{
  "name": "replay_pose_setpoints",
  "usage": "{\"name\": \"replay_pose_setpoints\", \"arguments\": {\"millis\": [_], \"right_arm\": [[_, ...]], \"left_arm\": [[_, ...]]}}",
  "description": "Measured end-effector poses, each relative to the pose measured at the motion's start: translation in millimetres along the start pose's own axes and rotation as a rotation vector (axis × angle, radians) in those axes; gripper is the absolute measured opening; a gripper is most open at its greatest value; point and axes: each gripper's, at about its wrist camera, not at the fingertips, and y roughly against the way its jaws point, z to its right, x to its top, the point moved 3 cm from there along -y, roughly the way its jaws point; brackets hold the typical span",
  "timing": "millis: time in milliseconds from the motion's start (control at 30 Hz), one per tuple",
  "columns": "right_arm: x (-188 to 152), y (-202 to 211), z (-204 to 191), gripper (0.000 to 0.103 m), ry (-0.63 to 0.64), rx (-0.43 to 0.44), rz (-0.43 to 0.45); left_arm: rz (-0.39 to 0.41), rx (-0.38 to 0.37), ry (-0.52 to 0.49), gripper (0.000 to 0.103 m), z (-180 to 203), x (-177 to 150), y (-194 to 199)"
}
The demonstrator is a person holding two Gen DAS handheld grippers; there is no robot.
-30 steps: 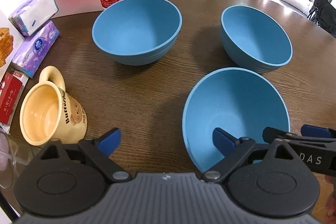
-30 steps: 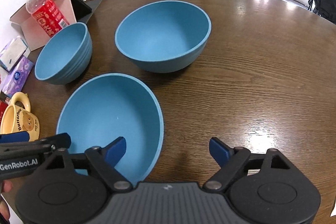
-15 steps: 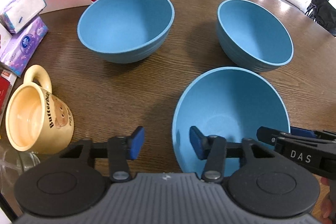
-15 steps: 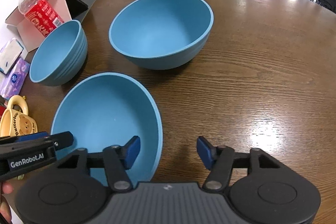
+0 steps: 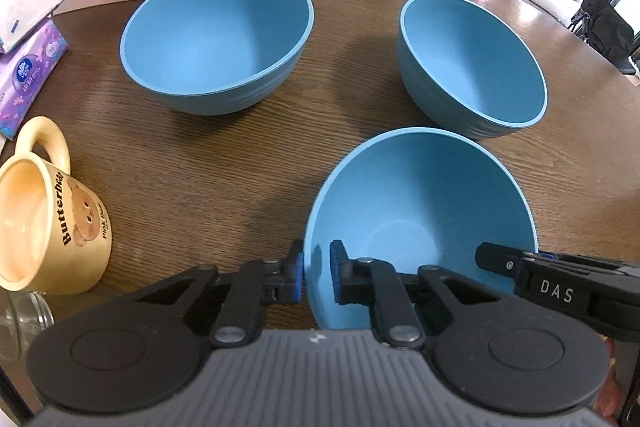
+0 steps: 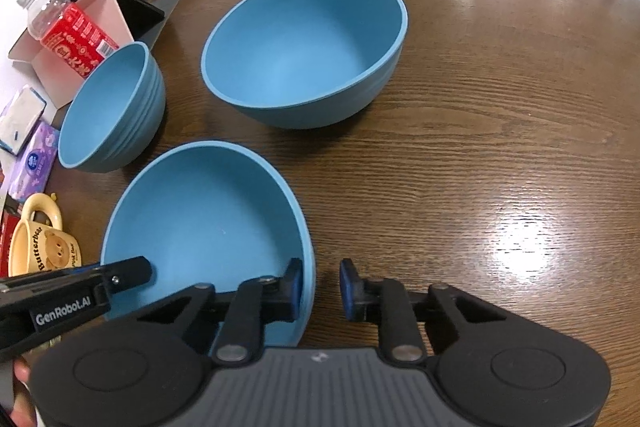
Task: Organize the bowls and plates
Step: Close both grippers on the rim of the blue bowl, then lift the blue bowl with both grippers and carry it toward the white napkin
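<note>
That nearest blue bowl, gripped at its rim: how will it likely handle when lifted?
The nearest bowl looks rigid, so its thin wall should hold between the left gripper pads. Its smooth rim may slip or tilt if pinched one-sided; the right gripper, jaws closing around the opposite rim, should steady it. Empty, so probably light.

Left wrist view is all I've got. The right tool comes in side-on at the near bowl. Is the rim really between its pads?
Observer: Yes. The right tool is closing astride the rim of the near bowl, one pad inside, with a gap showing on the outer side.
Operator: My view cuts off the bottle's top. Is it capped?
Observer: Yes, the red bottle has a white cap on.
</note>
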Motion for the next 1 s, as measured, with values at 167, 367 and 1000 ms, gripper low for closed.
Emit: {"name": "replay_pose_setpoints", "arguments": {"millis": [167,367,1000], "right_arm": [[-1,1,-1,0.010,-0.004,0.014,0.003],[-1,3,-3,0.007,-0.004,0.017,0.006],[-7,36,17,0.008,-0.061,0.023,0.069]], "left_arm": [[-0.001,-0.011,0.010,0.009,-3,0,-1],[0.001,-0.010,0.008,0.008,-4,-1,0],[0.053,-0.032,-0.044,0.008,21,2,23]]}}
